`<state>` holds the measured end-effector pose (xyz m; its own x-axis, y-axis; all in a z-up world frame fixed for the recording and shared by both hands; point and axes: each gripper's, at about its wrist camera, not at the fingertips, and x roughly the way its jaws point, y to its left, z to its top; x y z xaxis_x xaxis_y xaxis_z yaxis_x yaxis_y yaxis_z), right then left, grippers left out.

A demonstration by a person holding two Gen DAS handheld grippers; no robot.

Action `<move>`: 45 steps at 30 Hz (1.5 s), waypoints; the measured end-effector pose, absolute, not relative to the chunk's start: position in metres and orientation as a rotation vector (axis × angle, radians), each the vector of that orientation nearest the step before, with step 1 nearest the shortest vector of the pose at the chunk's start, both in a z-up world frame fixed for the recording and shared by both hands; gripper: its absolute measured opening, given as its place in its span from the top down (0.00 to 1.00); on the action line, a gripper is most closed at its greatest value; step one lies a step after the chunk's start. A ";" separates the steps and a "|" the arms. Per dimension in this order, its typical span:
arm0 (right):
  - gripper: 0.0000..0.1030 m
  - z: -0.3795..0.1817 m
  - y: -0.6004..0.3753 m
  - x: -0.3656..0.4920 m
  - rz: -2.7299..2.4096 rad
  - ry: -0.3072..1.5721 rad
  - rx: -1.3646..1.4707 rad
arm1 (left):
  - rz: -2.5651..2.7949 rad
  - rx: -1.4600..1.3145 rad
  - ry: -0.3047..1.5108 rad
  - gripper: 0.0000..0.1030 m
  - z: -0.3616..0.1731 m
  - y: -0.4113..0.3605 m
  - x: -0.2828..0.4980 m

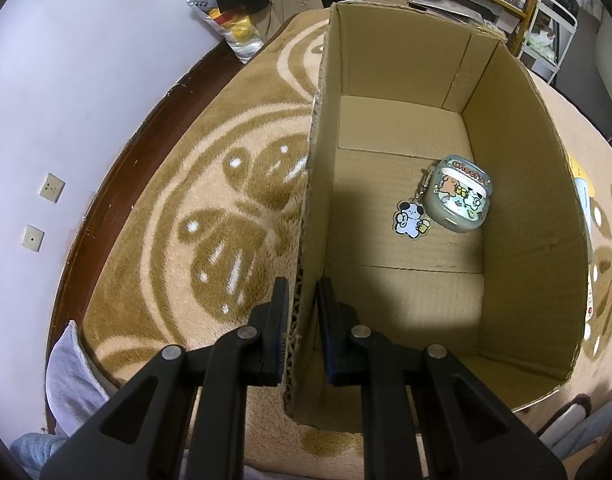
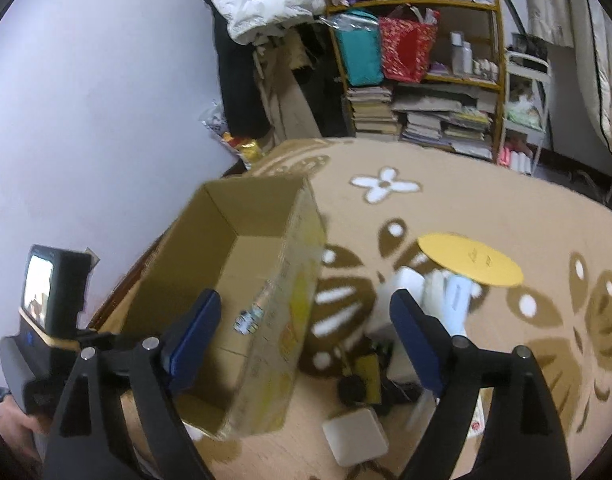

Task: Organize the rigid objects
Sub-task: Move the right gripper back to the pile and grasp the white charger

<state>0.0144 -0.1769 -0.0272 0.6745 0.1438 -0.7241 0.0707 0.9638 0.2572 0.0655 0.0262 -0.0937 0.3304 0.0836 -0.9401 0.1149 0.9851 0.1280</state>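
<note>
straddling cardboard box point(image 1: 526, 184) left wall, left tool point(image 1: 301, 300), right tool point(image 2: 306, 308) spread wide

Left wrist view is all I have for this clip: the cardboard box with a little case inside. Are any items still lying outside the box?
Observer: Yes. The right wrist view shows a loose pile on the rug right of the cardboard box, with a yellow round disc resting on top.
Operator: Is the right gripper holding anything?
Observer: No. The right gripper is open and empty, above the box's right wall.
Operator: And the left?
Observer: The left gripper straddles the box's left wall; the small case lies untouched inside.
</note>
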 end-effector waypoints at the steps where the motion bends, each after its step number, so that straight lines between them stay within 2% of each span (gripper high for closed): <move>1: 0.10 -0.030 -0.179 0.012 0.032 0.837 0.276 | -0.021 0.182 1.236 0.87 -0.094 0.026 0.065; 20: 0.11 -0.091 -0.190 -0.027 0.066 0.965 0.275 | -0.017 0.219 1.227 0.87 -0.092 0.023 0.065; 25: 0.21 -0.102 -0.186 -0.024 0.070 1.004 0.263 | -0.018 0.192 1.231 0.87 -0.091 0.025 0.066; 33: 0.27 -0.123 -0.189 -0.017 0.043 1.055 0.281 | -0.015 0.205 1.226 0.87 -0.092 0.024 0.064; 37: 0.37 -0.130 -0.183 -0.015 0.062 1.090 0.269 | -0.015 0.199 1.228 0.86 -0.092 0.024 0.064; 45: 0.38 -0.143 -0.185 -0.014 0.062 1.144 0.314 | -0.014 0.201 1.228 0.86 -0.092 0.024 0.064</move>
